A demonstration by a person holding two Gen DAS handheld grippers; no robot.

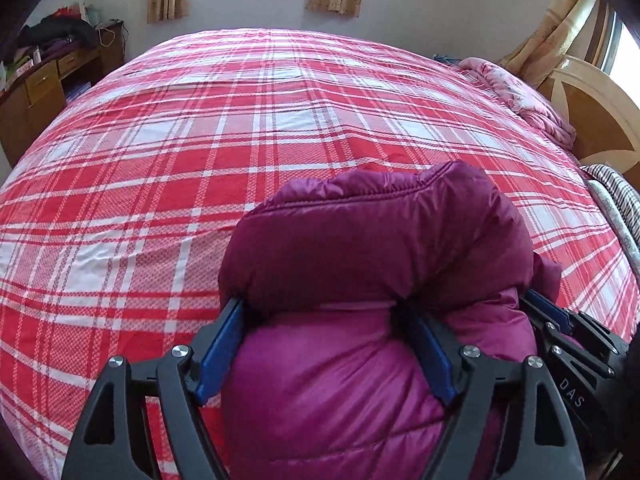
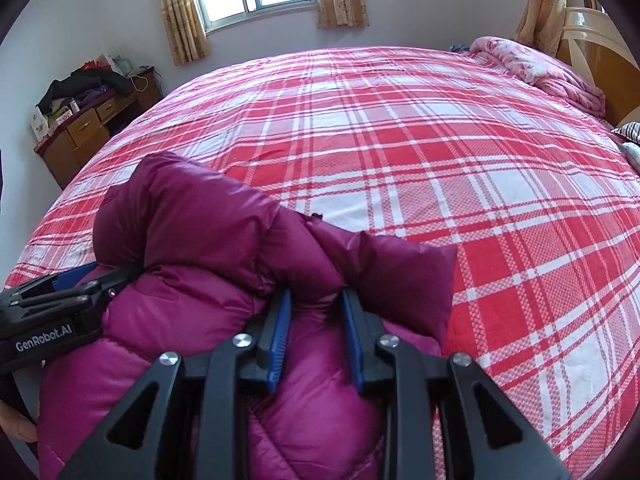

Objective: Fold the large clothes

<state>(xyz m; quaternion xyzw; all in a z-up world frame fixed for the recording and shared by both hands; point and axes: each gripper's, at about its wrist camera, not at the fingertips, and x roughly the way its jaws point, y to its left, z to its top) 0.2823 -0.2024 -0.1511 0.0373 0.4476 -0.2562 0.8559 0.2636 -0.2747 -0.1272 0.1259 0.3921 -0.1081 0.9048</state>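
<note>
Garment: we hold the puffy magenta quilted down jacket [image 1: 360, 264] bunched above the red-and-white plaid bed sheet [image 1: 200, 160].
Left gripper [image 1: 328, 344]: clamped on jacket padding.
Right gripper [image 2: 316, 328]: likewise pinching it.
Advice: we should lower both evenly, keeping edges aligned.

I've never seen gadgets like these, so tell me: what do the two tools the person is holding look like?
Both match: a black plastic frame of angular linkage arms with triangular cut-outs, joined by round silver bolts, ending in two flat blue fingers. The left tool carries white "GenRobot.AI" lettering on its side, seen from the right camera. The right tool shows white letters "DAS" on its body, seen from the left camera. No cables show.
</note>
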